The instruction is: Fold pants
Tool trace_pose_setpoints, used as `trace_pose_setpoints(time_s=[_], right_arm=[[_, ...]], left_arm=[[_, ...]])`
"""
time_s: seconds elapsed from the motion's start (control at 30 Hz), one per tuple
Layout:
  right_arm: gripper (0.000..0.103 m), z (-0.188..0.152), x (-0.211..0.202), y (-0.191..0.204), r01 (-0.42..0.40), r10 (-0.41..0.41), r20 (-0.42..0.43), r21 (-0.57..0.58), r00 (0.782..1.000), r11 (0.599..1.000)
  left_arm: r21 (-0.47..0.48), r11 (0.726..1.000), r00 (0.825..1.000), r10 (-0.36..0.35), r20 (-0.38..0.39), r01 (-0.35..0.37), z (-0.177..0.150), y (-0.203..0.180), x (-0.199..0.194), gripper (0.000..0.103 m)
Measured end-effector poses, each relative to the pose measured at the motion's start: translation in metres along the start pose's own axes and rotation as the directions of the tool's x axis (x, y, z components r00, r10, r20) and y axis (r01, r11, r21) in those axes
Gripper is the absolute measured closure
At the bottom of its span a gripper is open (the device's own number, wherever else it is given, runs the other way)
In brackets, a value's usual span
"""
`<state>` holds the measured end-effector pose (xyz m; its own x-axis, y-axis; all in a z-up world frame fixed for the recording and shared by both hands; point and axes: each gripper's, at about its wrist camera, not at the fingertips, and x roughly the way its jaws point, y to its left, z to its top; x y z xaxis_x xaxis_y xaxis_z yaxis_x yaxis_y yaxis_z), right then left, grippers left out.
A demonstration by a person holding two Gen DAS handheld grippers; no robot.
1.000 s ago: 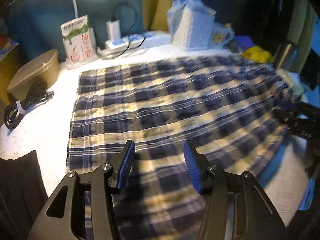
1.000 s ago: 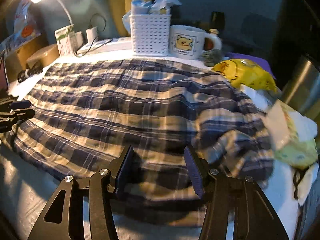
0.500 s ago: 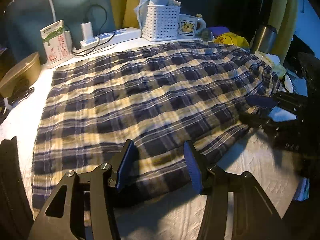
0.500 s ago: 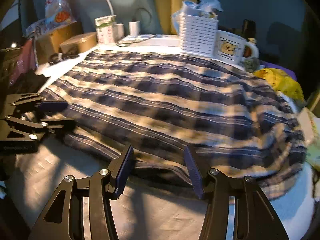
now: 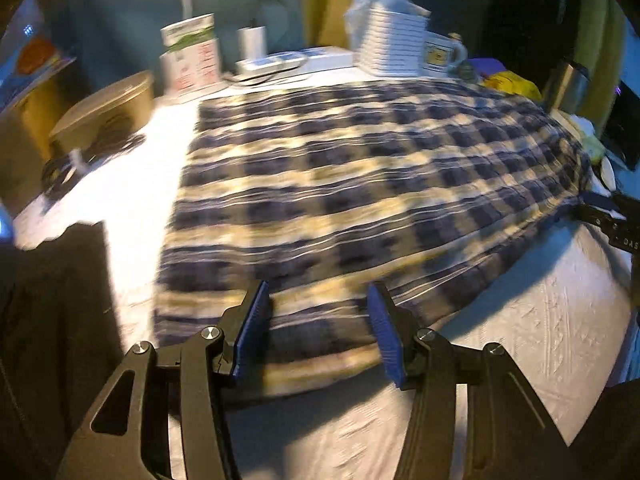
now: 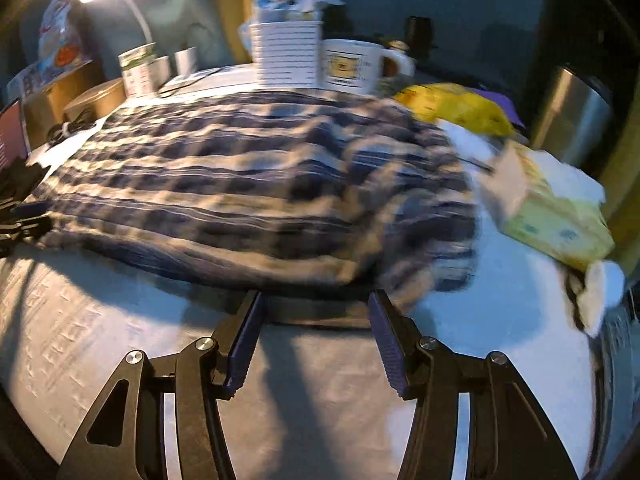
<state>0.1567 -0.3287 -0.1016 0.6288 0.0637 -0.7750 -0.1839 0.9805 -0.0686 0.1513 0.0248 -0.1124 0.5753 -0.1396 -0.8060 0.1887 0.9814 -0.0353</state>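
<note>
No print is legible (carton point(image 5: 191, 56) and mug point(image 6: 351, 65) blurred)

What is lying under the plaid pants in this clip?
The plaid pants lie spread on a white textured cloth, bare along the near edge and on the left. Anything beneath the fabric itself is covered and cannot be seen.

Two low wrist views (shared pants point(image 5: 360, 184))

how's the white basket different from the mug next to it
The basket is ribbed, taller and stuffed with crumpled plastic or paper; the mug is smooth, shorter, with a yellow picture and a handle on its right. What the mug holds can't be seen. Both are white and stand upright, side by side behind the pants.
</note>
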Motion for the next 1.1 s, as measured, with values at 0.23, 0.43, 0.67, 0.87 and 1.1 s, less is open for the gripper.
trace_pose_setpoints(time_s=[0.23, 0.43, 0.67, 0.87, 1.1], right_arm=[[0.046, -0.008, -0.016, -0.035, 0.027, -0.028, 0.006, 0.099, 1.0, 0.995], [0.006, -0.005, -0.026, -0.044, -0.023, 0.018, 0.033, 0.148, 0.999, 0.989], [0.0, -0.003, -0.001, -0.035, -0.126, 0.127, 0.008, 0.197, 0.992, 0.972], [0.0, 0.013, 0.011, -0.056, -0.212, 0.194, 0.086, 0.34, 0.977, 0.916], [0.034, 0.039, 0.036, -0.079, -0.303, 0.256, 0.163, 0.483, 0.953, 0.822]], left_arm=[[-0.079, 0.996, 0.997, 0.044, 0.068, -0.038, 0.003, 0.023, -0.025, 0.052], [-0.126, 0.99, 0.991, 0.077, 0.113, -0.063, 0.019, 0.032, -0.028, 0.047], [-0.172, 0.982, 0.986, 0.095, 0.134, -0.071, 0.029, 0.038, -0.024, 0.019], [-0.182, 0.979, 0.985, 0.116, 0.126, -0.092, 0.035, 0.04, -0.02, 0.019], [-0.19, 0.976, 0.984, 0.134, 0.119, -0.11, 0.038, 0.038, -0.019, 0.019]])
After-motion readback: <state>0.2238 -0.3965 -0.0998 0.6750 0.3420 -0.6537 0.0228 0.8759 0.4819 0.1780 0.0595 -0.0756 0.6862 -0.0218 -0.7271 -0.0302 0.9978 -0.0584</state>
